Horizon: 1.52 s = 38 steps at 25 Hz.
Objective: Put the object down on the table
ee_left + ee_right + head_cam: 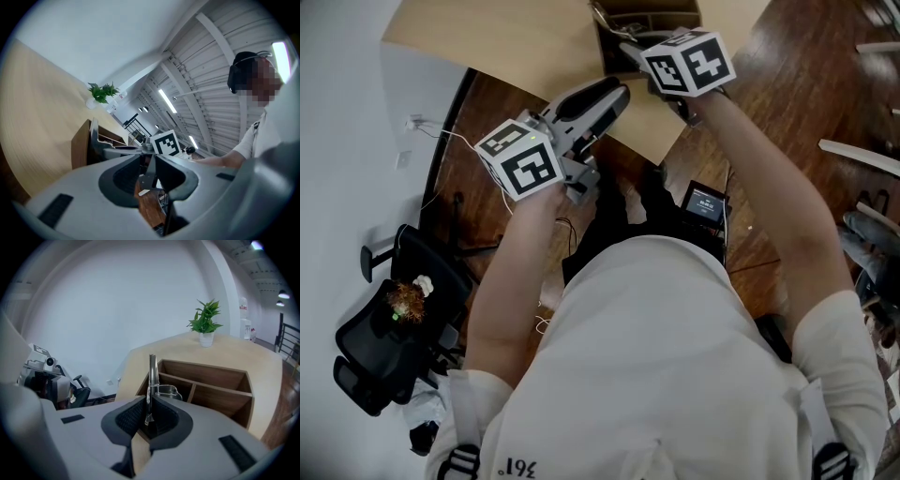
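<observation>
My right gripper (pixel 149 401) is shut on the thin upright handle of a metal utensil (pixel 152 376). The utensil's small cup end sits at the left compartment of a dark wooden box (pixel 213 387), and I cannot tell whether it rests on anything. In the head view the right gripper (pixel 625 42) reaches over the light wooden table (pixel 487 37) to that box (pixel 652 19), with the metal utensil (pixel 602 15) at its tip. My left gripper (pixel 617 94) hovers near the table's front edge, shut with nothing in it. From the left gripper (pixel 149 157) I see the right one's marker cube.
A potted plant (pixel 205 319) stands on the table behind the box. On the wooden floor to the left is a black office chair (pixel 384 328). A small device with a lit screen (pixel 705 202) sits below the table edge.
</observation>
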Each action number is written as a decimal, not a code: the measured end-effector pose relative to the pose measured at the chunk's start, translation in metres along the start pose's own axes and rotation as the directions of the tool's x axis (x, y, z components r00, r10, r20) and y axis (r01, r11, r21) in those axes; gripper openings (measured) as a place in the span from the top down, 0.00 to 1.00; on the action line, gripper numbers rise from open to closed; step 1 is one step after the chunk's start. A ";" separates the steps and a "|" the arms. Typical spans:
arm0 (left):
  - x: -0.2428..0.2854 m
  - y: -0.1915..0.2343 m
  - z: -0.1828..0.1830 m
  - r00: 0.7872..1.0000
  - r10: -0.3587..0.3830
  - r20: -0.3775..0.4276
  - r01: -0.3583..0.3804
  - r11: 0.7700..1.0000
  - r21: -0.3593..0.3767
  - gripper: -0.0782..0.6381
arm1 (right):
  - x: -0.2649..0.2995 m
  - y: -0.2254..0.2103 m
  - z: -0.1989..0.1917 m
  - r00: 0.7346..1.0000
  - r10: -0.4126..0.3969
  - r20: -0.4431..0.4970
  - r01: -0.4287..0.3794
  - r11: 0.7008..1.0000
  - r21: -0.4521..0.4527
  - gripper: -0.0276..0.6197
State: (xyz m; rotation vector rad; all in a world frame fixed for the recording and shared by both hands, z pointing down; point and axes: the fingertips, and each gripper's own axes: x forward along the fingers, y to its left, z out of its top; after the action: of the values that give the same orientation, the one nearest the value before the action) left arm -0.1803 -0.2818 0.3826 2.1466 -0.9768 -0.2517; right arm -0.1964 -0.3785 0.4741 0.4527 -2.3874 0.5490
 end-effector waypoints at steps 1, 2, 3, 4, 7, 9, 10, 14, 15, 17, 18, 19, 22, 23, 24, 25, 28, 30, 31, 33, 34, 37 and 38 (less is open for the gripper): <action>0.000 0.000 0.000 1.000 0.000 -0.001 0.000 1.000 0.000 0.77 | -0.001 0.000 0.001 1.000 -0.012 0.003 0.012 1.000 -0.012 0.92; 0.000 0.000 0.000 1.000 -0.001 -0.001 0.001 1.000 0.001 0.77 | -0.002 -0.001 0.002 1.000 -0.026 0.005 0.026 0.999 -0.025 0.90; 0.000 0.000 0.000 1.000 -0.003 -0.002 0.003 1.000 0.001 0.77 | -0.003 -0.002 0.002 0.999 -0.040 0.004 0.040 0.998 -0.038 0.88; 0.000 -0.001 0.000 1.000 -0.005 -0.003 0.005 1.000 0.001 0.77 | -0.003 -0.002 0.002 0.999 -0.052 0.003 0.052 0.997 -0.052 0.86; 0.001 0.000 -0.001 1.000 -0.008 -0.005 0.008 1.000 0.001 0.77 | -0.005 -0.005 0.001 0.997 -0.077 0.006 0.077 0.994 -0.083 0.81; 0.002 -0.001 0.000 1.000 -0.008 -0.006 0.008 1.000 0.003 0.77 | -0.007 -0.007 0.001 0.996 -0.084 0.011 0.085 0.993 -0.086 0.80; 0.002 -0.001 0.000 1.000 -0.009 -0.006 0.009 1.000 0.005 0.77 | -0.008 -0.007 0.001 0.996 -0.087 0.011 0.088 0.992 -0.088 0.80; 0.003 -0.001 0.000 1.000 -0.016 -0.003 0.016 1.000 0.013 0.77 | -0.010 -0.010 -0.002 0.995 -0.099 0.007 0.099 0.991 -0.094 0.76; 0.003 -0.001 0.000 1.000 -0.020 -0.002 0.020 1.000 0.015 0.77 | -0.010 -0.010 -0.004 0.995 -0.100 0.005 0.100 0.990 -0.095 0.76; 0.004 -0.003 -0.001 1.000 -0.021 -0.004 0.021 1.000 0.013 0.77 | -0.012 -0.010 -0.007 0.994 -0.108 -0.005 0.107 0.989 -0.098 0.76; 0.004 -0.004 -0.001 1.000 -0.021 -0.006 0.021 1.000 0.011 0.77 | -0.012 -0.010 -0.008 0.993 -0.115 -0.010 0.113 0.988 -0.102 0.76; 0.004 -0.004 -0.001 1.000 -0.021 -0.007 0.021 1.000 0.011 0.77 | -0.013 -0.011 -0.009 0.992 -0.124 -0.016 0.122 0.987 -0.107 0.76; 0.003 -0.003 0.000 1.000 -0.020 -0.004 0.020 1.000 0.015 0.77 | -0.013 -0.014 -0.010 0.988 -0.152 -0.029 0.148 0.982 -0.115 0.76; 0.003 -0.003 0.001 1.000 -0.020 -0.003 0.020 1.000 0.015 0.77 | -0.013 -0.015 -0.011 0.987 -0.158 -0.032 0.153 0.982 -0.114 0.74; 0.004 -0.003 0.001 1.000 -0.021 -0.002 0.021 1.000 0.014 0.77 | -0.014 -0.016 -0.012 0.986 -0.162 -0.035 0.157 0.981 -0.113 0.73; 0.004 -0.003 0.001 1.000 -0.022 -0.001 0.022 1.000 0.013 0.77 | -0.014 -0.017 -0.013 0.986 -0.165 -0.038 0.159 0.981 -0.112 0.73; 0.004 -0.004 0.001 1.000 -0.025 0.001 0.025 1.000 0.013 0.77 | -0.018 -0.017 -0.014 0.985 -0.171 -0.034 0.167 0.980 -0.106 0.73; 0.004 -0.005 0.002 1.000 -0.029 0.003 0.029 0.999 0.017 0.77 | -0.022 -0.019 -0.013 0.984 -0.175 -0.025 0.171 0.980 -0.098 0.73; 0.004 -0.005 0.002 1.000 -0.030 0.004 0.030 0.999 0.020 0.77 | -0.024 -0.019 -0.013 0.985 -0.174 -0.021 0.171 0.981 -0.089 0.73; 0.003 -0.005 0.002 1.000 -0.028 0.009 0.027 0.999 0.020 0.77 | -0.029 -0.020 -0.015 0.985 -0.171 -0.009 0.170 0.983 -0.063 0.73; 0.003 -0.006 0.002 1.000 -0.027 0.012 0.027 0.999 0.020 0.77 | -0.032 -0.020 -0.015 0.985 -0.170 -0.002 0.170 0.984 -0.048 0.73; 0.002 -0.009 0.005 0.999 -0.032 0.020 0.031 0.999 0.025 0.77 | -0.043 -0.020 -0.012 0.987 -0.159 0.037 0.159 0.987 0.013 0.73; 0.001 -0.010 0.006 0.999 -0.033 0.021 0.033 0.999 0.027 0.77 | -0.046 -0.018 -0.011 0.988 -0.148 0.048 0.147 0.989 0.034 0.73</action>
State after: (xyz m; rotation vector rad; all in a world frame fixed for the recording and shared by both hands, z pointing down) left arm -0.1762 -0.2817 0.3717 2.1899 -0.9624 -0.2792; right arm -0.1483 -0.3803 0.4567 0.6582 -2.3721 0.5131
